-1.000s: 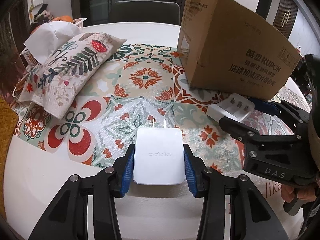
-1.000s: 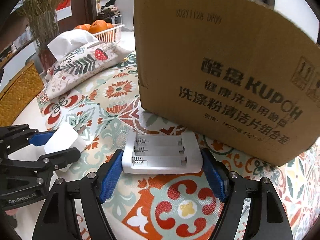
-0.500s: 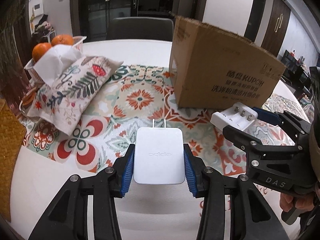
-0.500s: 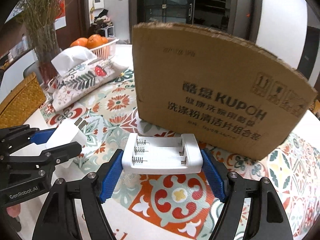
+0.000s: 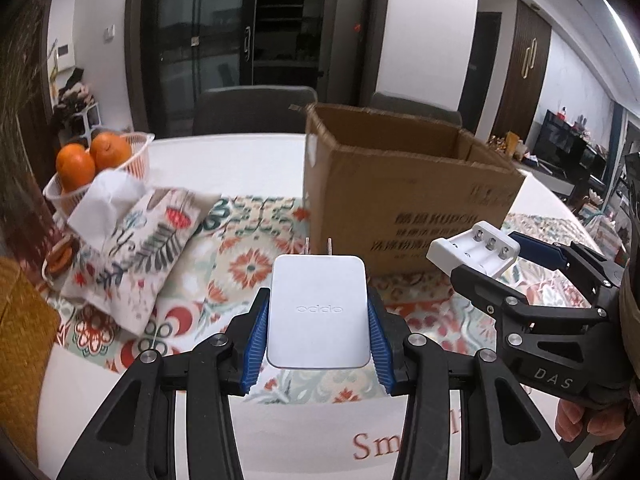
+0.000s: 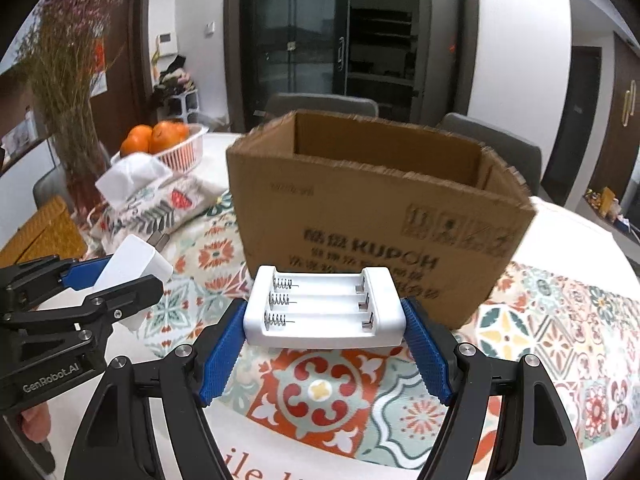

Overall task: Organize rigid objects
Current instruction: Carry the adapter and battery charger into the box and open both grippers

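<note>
My left gripper (image 5: 318,336) is shut on a white plug-in charger (image 5: 318,312), its two prongs pointing away from me, held in the air above the patterned cloth. My right gripper (image 6: 322,340) is shut on a white battery charger (image 6: 322,308) with three empty slots. Both are held in front of an open brown cardboard box (image 5: 404,196) (image 6: 380,216), whose open top shows in both views. The right gripper with the battery charger (image 5: 476,248) appears at the right of the left wrist view; the left gripper with the plug-in charger (image 6: 132,268) appears at the left of the right wrist view.
A tissue pouch in floral fabric (image 5: 132,248) lies left of the box. Behind it stands a white basket of oranges (image 5: 96,160). The patterned cloth (image 6: 340,396) covers a round white table (image 5: 228,164). Grey chairs (image 5: 252,112) stand beyond the table. A vase of dried flowers (image 6: 68,92) stands far left.
Both grippers have risen with their chargers, and both views have tilted up. The box's open top and inside walls now show, as do the oranges and the room behind.
</note>
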A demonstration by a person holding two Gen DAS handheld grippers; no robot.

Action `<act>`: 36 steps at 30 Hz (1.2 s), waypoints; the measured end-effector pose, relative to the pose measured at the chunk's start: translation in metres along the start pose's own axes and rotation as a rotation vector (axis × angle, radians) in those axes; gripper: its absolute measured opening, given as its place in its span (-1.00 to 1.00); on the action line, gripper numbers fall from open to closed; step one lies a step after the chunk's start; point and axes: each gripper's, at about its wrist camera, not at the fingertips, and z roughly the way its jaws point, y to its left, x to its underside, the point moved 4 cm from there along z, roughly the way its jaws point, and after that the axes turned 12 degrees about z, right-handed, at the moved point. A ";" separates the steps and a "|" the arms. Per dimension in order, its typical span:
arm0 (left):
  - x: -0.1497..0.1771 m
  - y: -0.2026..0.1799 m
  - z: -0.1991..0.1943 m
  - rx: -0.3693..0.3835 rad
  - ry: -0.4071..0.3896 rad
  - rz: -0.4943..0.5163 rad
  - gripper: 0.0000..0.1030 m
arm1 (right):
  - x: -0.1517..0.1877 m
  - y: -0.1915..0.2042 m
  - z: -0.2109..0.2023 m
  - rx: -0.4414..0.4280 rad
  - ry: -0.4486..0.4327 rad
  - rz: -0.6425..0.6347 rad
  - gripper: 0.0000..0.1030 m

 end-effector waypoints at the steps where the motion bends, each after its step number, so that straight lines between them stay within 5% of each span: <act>1: -0.003 -0.002 -0.001 0.004 -0.008 0.003 -0.14 | -0.003 -0.003 -0.005 0.005 -0.011 0.005 0.49; 21: -0.069 -0.026 -0.020 0.043 -0.123 0.062 -0.14 | -0.054 -0.033 -0.060 0.059 -0.178 0.069 0.49; 36: -0.119 -0.025 -0.006 0.068 -0.138 0.099 -0.14 | -0.096 -0.042 -0.063 0.076 -0.223 0.077 0.49</act>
